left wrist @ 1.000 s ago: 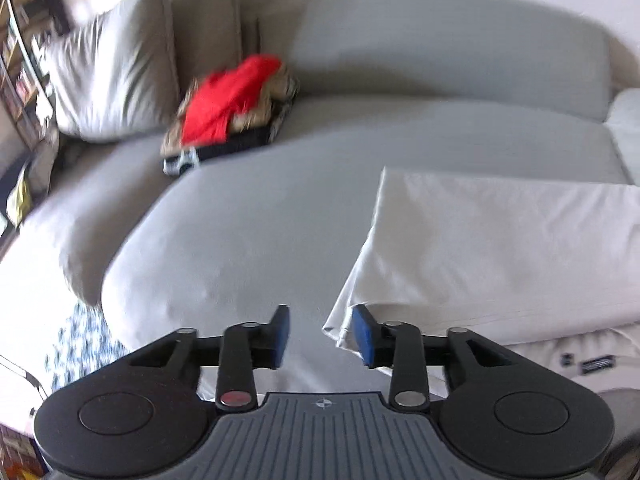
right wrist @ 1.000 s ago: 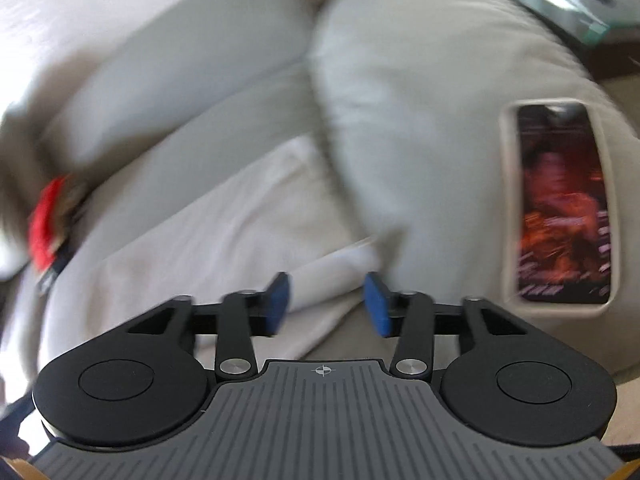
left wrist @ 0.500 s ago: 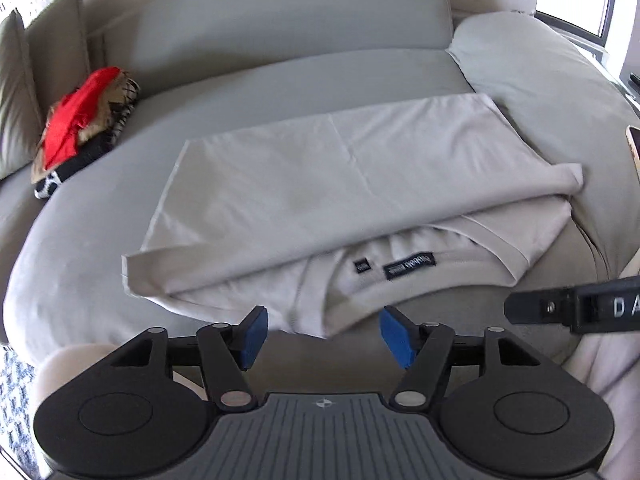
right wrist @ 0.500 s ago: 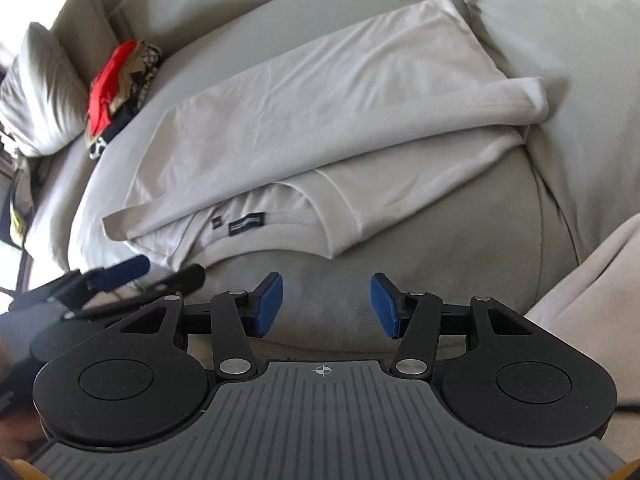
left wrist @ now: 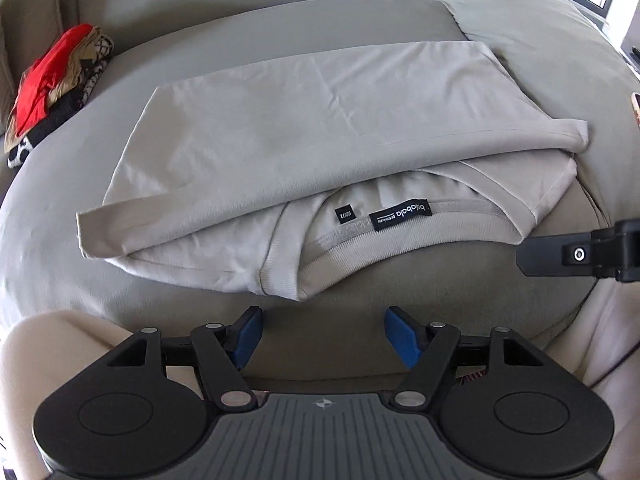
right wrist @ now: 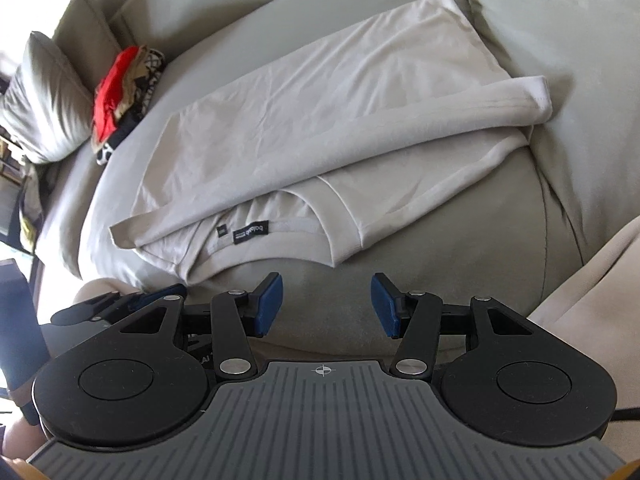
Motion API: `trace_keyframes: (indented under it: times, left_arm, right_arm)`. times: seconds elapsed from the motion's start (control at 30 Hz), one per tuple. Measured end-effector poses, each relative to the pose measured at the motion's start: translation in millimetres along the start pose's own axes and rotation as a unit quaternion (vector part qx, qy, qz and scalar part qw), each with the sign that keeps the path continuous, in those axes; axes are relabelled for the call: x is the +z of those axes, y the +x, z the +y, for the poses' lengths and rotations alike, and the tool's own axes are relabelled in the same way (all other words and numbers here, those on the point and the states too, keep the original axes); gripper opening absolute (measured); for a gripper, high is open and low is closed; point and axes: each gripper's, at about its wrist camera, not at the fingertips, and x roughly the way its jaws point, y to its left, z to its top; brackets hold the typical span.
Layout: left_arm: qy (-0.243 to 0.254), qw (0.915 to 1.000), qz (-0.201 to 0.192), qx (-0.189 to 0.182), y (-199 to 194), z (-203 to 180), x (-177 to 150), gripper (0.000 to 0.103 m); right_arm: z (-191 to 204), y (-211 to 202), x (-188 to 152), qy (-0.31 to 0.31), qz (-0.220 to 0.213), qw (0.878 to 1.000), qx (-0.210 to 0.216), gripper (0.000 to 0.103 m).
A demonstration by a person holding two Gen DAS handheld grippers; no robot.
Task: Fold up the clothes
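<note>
A pale beige T-shirt point(left wrist: 304, 132) point(right wrist: 320, 112) lies folded lengthwise on the grey sofa seat, its collar with a black label point(left wrist: 400, 216) point(right wrist: 250, 234) facing me. My left gripper point(left wrist: 322, 334) hovers open just in front of the collar, nothing between its blue pads. My right gripper point(right wrist: 326, 306) is open too, a little short of the shirt's near edge. One right finger point(left wrist: 576, 254) pokes into the left wrist view at the right. The left gripper's fingers point(right wrist: 120, 300) show at the left of the right wrist view.
A pile of red, tan and black-patterned clothes point(left wrist: 52, 84) point(right wrist: 124, 92) sits at the sofa's far left beside a grey cushion point(right wrist: 44, 96). A big grey cushion point(left wrist: 560, 52) bulges at the right. A phone edge point(left wrist: 636, 108) peeks in at far right. Beige cloth point(right wrist: 592, 280) lies near right.
Both views have swung from the sofa's sides onto the shirt and come closer to its collar. Both grippers have opened wider. The phone has slid out of the right wrist view.
</note>
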Motion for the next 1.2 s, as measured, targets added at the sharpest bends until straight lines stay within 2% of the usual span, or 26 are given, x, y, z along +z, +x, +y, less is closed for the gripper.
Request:
trace_keyframes:
  times: [0.13,0.27,0.33,0.4,0.5,0.6,0.73,0.83,0.9,0.97,1.0,1.07,1.13,1.2]
  left_arm:
    - [0.008,0.9998,-0.02,-0.002,-8.2,3.5,6.8,0.069]
    - [-0.002,0.9975,-0.066,-0.024,-22.7,21.8,23.7,0.071]
    - [-0.015,0.9958,-0.09,-0.011,-26.0,34.2,38.9,0.072]
    - [-0.03,0.994,-0.105,0.008,-19.8,44.4,56.6,0.072]
    - [-0.042,0.9933,-0.102,0.035,5.9,53.4,83.2,0.071]
    - [-0.043,0.9952,-0.074,0.048,39.5,54.6,103.2,0.07]
    - [-0.018,0.9989,-0.037,0.022,64.2,53.2,109.4,0.07]
    - [-0.003,0.9998,-0.013,-0.013,59.3,54.4,103.5,0.062]
    - [0.051,0.9978,0.011,-0.041,42.4,44.8,86.5,0.059]
    - [0.1,0.9921,0.022,-0.072,10.7,37.5,65.5,0.056]
    - [0.107,0.9906,0.021,-0.084,-4.9,37.1,54.9,0.059]
    - [0.105,0.9919,-0.005,-0.072,-30.7,40.0,37.3,0.065]
    - [0.087,0.9942,-0.044,-0.046,-47.1,43.7,27.0,0.068]
    - [0.044,0.9959,-0.076,-0.022,-53.4,48.8,25.2,0.07]
  right_arm:
    - [-4.3,-7.7,11.1,0.003,-0.029,1.0,-0.002,0.055]
    - [-10.5,-15.8,24.6,0.009,-0.062,0.998,-0.007,0.05]
    - [-23.0,-21.4,45.0,0.027,-0.095,0.995,-0.025,0.047]
    - [-31.8,-15.2,70.0,0.026,-0.095,0.994,-0.054,0.047]
    - [-33.7,14.0,107.3,-0.002,-0.048,0.995,-0.089,0.047]
    - [-35.6,41.3,135.2,-0.02,-0.01,0.994,-0.11,0.047]
    - [-43.3,67.4,152.0,-0.039,0.067,0.99,-0.119,0.05]
    - [-40.9,58.1,143.0,-0.071,0.145,0.982,-0.098,0.051]
    - [-42.1,36.3,128.4,-0.089,0.189,0.975,-0.074,0.045]
    - [-41.1,3.5,111.4,-0.097,0.187,0.976,-0.048,0.043]
    - [-40.6,-12.1,103.9,-0.101,0.18,0.978,-0.039,0.045]
    - [-39.8,-39.1,93.6,-0.107,0.14,0.983,-0.039,0.052]
    - [-41.4,-52.3,91.5,-0.091,0.093,0.99,-0.046,0.053]
    - [-44.3,-57.2,89.9,-0.067,0.036,0.995,-0.062,0.051]
